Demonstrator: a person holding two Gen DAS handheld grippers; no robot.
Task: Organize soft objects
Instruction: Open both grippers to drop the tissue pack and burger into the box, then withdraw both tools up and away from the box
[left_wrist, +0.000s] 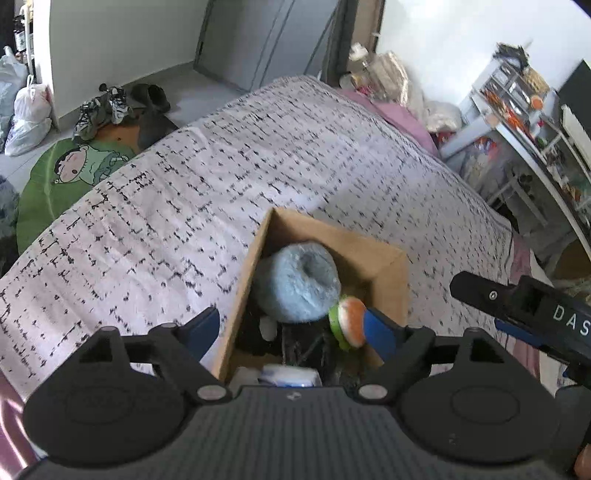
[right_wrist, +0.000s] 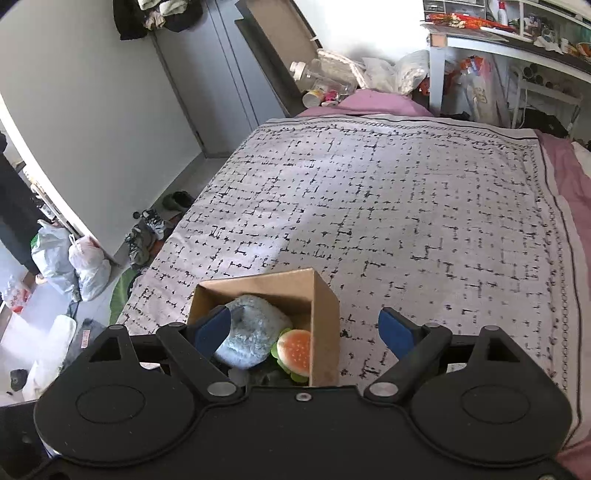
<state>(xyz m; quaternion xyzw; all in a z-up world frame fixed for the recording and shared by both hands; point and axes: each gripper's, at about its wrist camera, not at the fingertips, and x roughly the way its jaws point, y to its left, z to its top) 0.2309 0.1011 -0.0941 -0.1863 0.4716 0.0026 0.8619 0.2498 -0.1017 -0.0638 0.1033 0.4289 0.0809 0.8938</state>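
Note:
A brown cardboard box (left_wrist: 391, 280) stands on the patterned bedspread (left_wrist: 184, 192). Inside lie a fluffy light-blue plush (left_wrist: 299, 280), a plush hamburger (left_wrist: 351, 323), some dark soft items (left_wrist: 303, 347) and a white-blue item (left_wrist: 288, 374). My left gripper (left_wrist: 291, 328) is open above the box, its fingers straddling the box's left wall, holding nothing. In the right wrist view the box (right_wrist: 325, 310) holds the blue plush (right_wrist: 251, 336) and hamburger (right_wrist: 293, 350). My right gripper (right_wrist: 306, 332) is open and empty over the box's right wall. It also shows in the left wrist view (left_wrist: 524, 306).
The bedspread (right_wrist: 388, 206) covers a pink-sheeted bed (right_wrist: 565, 173). Shoes (left_wrist: 103, 109), plastic bags (left_wrist: 29, 118) and a green cartoon mat (left_wrist: 74, 173) lie on the floor at left. Cluttered shelves (left_wrist: 524, 110) stand right of the bed. Bottles and bags (right_wrist: 332, 77) crowd the bed's far end.

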